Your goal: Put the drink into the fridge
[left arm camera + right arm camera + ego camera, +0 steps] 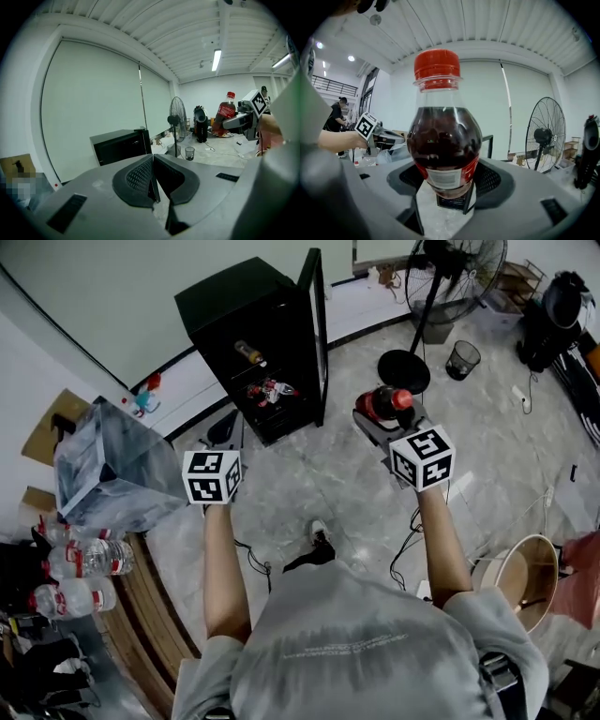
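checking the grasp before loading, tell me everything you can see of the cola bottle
The bottle is clear plastic with a red screw cap, dark brown drink filling its shoulder, and a red-and-white label below. It stands upright, capped, clamped at the label between the right gripper's jaws, held in the air.

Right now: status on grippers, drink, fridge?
Left gripper shut, empty. Right gripper shut on cola bottle. Fridge ahead, door open.
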Demonstrator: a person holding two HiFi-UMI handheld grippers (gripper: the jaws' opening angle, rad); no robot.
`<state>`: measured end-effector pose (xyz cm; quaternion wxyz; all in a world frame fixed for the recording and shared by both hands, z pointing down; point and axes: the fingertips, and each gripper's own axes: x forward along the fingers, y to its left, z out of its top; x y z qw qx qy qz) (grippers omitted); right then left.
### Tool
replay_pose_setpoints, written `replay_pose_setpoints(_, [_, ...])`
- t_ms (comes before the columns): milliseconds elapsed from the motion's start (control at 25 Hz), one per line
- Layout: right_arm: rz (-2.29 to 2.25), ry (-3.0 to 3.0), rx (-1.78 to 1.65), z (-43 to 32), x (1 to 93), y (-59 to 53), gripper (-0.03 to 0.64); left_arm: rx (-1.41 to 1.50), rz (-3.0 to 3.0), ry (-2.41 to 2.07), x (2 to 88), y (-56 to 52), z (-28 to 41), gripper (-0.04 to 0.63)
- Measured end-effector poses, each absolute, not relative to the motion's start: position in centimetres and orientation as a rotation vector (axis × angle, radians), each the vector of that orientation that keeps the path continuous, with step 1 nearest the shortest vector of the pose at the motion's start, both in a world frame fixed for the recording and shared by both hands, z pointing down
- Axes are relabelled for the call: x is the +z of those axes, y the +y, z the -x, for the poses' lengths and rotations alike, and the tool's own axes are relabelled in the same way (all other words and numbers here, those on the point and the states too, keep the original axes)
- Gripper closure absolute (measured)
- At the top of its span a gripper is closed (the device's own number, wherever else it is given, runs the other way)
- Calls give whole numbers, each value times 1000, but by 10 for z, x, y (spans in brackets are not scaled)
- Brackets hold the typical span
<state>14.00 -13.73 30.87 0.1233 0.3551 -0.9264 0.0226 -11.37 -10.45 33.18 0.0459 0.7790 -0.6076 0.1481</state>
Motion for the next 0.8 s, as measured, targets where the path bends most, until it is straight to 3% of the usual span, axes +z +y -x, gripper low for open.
replay_pose_setpoints(800, [-992, -2622, 173, -23, 376, -307, 312, 536, -2349, -1702, 414, -283, 198, 581])
